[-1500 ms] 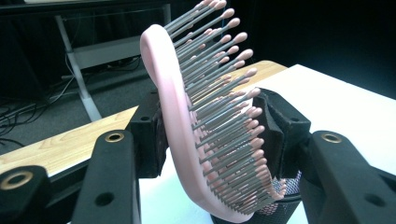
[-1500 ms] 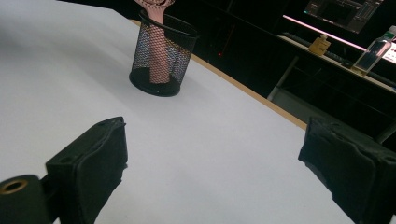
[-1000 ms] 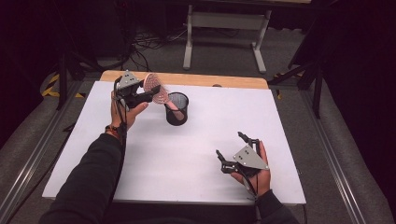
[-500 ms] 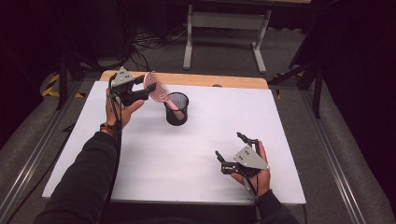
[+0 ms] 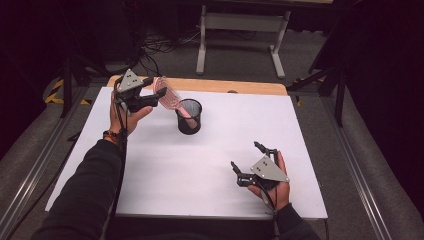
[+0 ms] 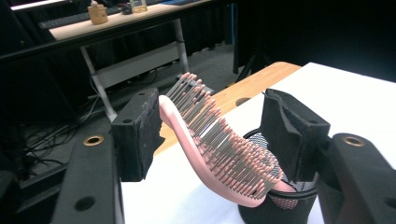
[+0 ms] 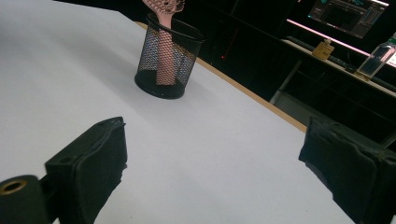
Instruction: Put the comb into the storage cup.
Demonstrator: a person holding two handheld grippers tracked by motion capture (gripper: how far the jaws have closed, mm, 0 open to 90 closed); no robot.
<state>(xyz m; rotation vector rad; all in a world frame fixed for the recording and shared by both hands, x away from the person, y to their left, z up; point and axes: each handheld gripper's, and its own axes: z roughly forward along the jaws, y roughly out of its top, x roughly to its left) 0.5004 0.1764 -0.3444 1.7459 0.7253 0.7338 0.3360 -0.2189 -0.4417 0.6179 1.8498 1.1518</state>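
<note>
At table's far left, left gripper sits at the brush, jaws either side of the brush head. Jaws have just been opening. Left gripper view: brush between the pads, back of the head just beside or touching one pad, clear gap from bristles to the other pad. No squeeze, so released. Brush handle is down in the mesh cup, head sticking out the top and tilted toward the left gripper, leaning on the rim. Cup stands upright on the white table, near the far edge.

Right gripper rests near the front right of the table, well apart from cup and brush. Right gripper view: jaws spread wide, nothing between them, cup with brush handle farther off.
</note>
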